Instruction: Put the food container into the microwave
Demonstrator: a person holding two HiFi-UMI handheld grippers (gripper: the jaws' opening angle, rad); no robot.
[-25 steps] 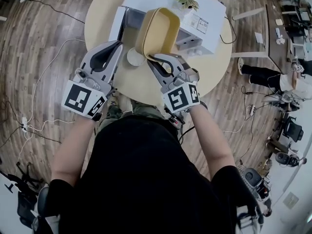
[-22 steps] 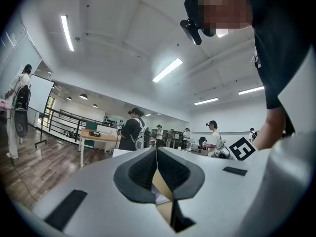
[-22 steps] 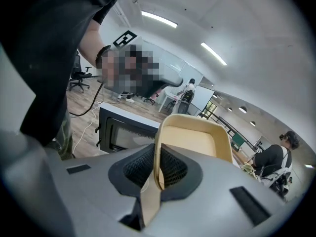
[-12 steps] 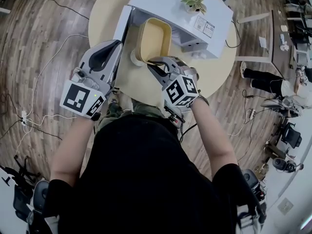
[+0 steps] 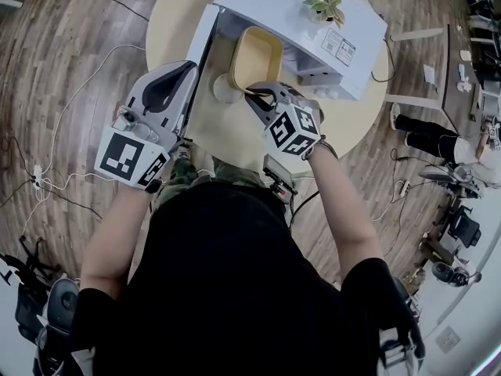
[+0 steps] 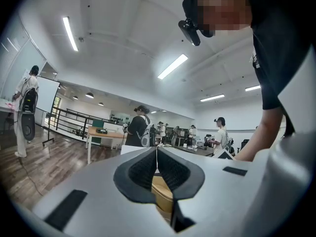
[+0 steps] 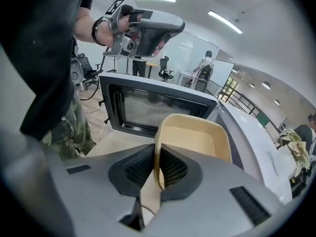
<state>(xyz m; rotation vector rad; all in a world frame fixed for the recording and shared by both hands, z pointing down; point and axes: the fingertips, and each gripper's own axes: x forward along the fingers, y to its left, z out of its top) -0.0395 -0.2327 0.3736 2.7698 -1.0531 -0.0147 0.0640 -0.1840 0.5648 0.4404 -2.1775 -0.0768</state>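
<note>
A yellow food container (image 5: 257, 57) hangs tilted at the mouth of the white microwave (image 5: 290, 6) on the round table (image 5: 168, 22). My right gripper (image 5: 258, 96) is shut on its near rim. In the right gripper view the container (image 7: 195, 137) stands in front of the cavity, with the jaws of the right gripper (image 7: 157, 169) pinching its edge. The microwave door (image 5: 205, 49) is swung open to the left. My left gripper (image 5: 188, 69) is beside that door, shut and holding nothing. In its own view the left gripper (image 6: 157, 154) points up at the room.
A small potted plant (image 5: 325, 6) sits on top of the microwave. A white round disc (image 5: 225, 90) lies on the table below the door. Cables (image 5: 47, 186) trail across the wooden floor at left. Other people stand far off in the room.
My right gripper has carried the container forward and up toward the microwave's opening. The left gripper has stayed beside the door.
</note>
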